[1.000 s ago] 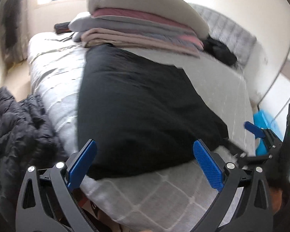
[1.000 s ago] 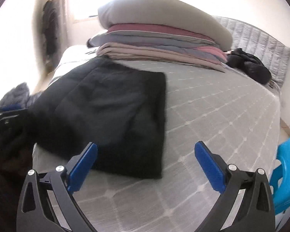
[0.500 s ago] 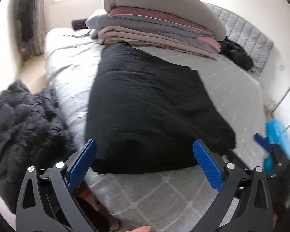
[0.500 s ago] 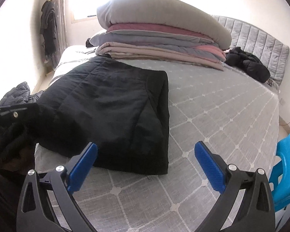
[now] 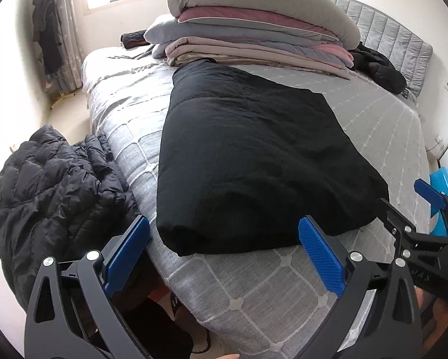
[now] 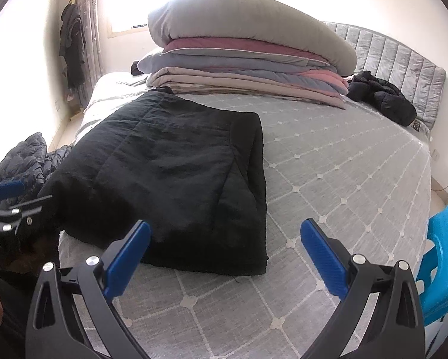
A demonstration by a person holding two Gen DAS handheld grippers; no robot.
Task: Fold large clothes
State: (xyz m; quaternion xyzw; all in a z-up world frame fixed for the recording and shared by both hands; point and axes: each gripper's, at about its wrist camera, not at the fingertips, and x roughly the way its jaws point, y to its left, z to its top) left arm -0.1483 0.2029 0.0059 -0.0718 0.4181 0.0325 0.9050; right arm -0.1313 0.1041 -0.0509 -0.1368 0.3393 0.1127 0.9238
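Note:
A black quilted garment (image 5: 253, 161) lies folded into a thick rectangle on the grey bed (image 5: 373, 113), near its front left corner; it also shows in the right wrist view (image 6: 170, 179). My left gripper (image 5: 224, 251) is open and empty, just short of the garment's near edge, above the bed's corner. My right gripper (image 6: 224, 254) is open and empty, above the bed at the garment's near right corner. The right gripper also shows at the right edge of the left wrist view (image 5: 427, 209).
A stack of folded quilts and a pillow (image 6: 247, 62) stands at the back of the bed. A dark jacket (image 6: 382, 98) lies by the headboard. A black puffer jacket (image 5: 50, 197) is heaped left of the bed. A blue plastic stool (image 6: 442, 263) stands at the right.
Both grippers have pulled back and up from the garment, so more of the bed and room shows. The garment lies still, and both grippers stay open.

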